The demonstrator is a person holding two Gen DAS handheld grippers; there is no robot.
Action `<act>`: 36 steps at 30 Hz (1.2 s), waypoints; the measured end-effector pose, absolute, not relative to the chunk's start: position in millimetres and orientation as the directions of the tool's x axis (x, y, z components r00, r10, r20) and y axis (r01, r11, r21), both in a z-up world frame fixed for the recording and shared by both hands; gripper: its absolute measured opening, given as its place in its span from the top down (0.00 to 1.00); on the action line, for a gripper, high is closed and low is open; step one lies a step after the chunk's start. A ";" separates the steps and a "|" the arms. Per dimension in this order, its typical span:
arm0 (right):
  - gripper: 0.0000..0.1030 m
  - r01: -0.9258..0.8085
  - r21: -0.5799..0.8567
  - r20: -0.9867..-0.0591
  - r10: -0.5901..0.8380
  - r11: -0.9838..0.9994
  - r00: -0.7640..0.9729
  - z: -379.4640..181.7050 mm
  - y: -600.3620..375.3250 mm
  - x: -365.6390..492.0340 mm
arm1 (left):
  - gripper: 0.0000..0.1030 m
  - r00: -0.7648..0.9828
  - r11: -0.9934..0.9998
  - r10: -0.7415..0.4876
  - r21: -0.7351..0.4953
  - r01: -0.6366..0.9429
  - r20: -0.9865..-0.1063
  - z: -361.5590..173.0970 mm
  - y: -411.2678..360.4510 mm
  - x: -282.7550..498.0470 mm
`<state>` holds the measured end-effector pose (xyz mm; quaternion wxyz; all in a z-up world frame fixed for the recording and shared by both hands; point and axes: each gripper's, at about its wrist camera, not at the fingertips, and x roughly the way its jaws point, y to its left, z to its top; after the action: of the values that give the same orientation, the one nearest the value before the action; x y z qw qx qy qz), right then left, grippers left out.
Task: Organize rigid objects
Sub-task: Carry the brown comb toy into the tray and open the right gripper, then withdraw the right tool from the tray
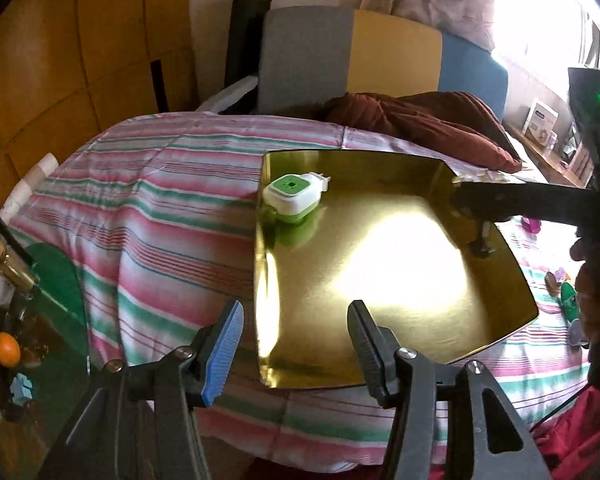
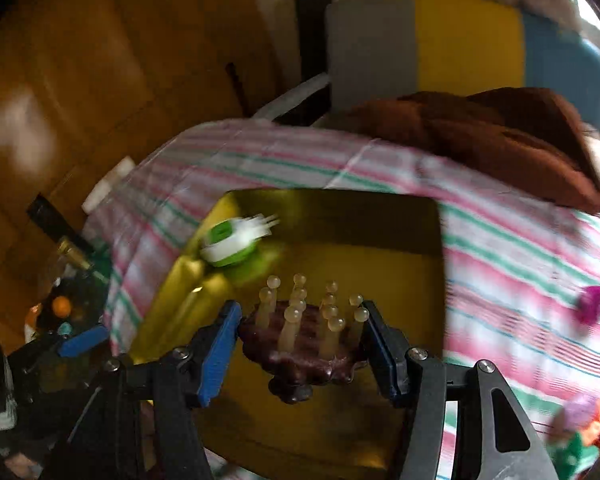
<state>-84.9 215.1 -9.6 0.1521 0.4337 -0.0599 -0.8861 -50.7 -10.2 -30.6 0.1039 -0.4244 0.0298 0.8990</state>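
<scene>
My right gripper [image 2: 298, 344] pinches a dark brown brush [image 2: 300, 354] with pale knobbed bristles, a finger pressed to each side, and holds it over the near part of the gold tray [image 2: 400, 264]. A green-and-white plug [image 1: 294, 198] sits in the tray's far left corner. The tray lies on a striped bedspread [image 1: 160, 216]. My left gripper [image 1: 296, 354] hangs spread and holds nothing, at the tray's near edge. Small toys [image 2: 590, 304] lie on the bedspread to the right, and a brown pillow [image 1: 428, 128] lies beyond the tray.
</scene>
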 end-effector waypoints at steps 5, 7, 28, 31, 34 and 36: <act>0.41 0.268 0.276 -0.776 -0.378 -0.923 -0.504 -26.9 169.4 -107.9 | 0.47 -0.613 -0.981 0.158 -0.051 -0.188 -0.774 -34.7 -24.1 -50.0; 0.41 0.275 0.287 -0.786 -0.390 -0.918 -0.480 -33.5 152.6 -117.6 | 0.47 -0.614 -0.984 0.153 -0.058 -0.171 -0.775 -35.9 -30.7 -50.2; 0.13 0.181 0.375 -0.780 -0.414 -0.909 -0.469 -47.2 129.6 -149.2 | 0.47 -0.611 -0.990 0.142 -0.101 -0.101 -0.779 -45.6 -59.1 -53.9; 0.12 0.174 0.349 -0.778 -0.388 -0.921 -0.495 -41.0 141.7 -135.5 | 0.47 -0.617 -0.989 0.145 -0.098 -0.110 -0.773 -42.3 -56.3 -51.8; 0.10 0.175 0.328 -0.772 -0.370 -0.928 -0.518 -35.2 151.8 -121.4 | 0.47 -0.624 -0.988 0.148 -0.091 -0.123 -0.767 -38.5 -50.9 -48.9; 0.09 0.175 0.308 -0.768 -0.353 -0.935 -0.534 -31.3 156.2 -111.5 | 0.47 -0.627 -0.988 0.148 -0.084 -0.130 -0.765 -36.7 -47.8 -45.9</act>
<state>-111.5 156.2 -31.3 0.1519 0.4583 -0.0972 -0.8703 -45.9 -47.8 -36.7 0.0770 -0.4249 -0.0102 0.9019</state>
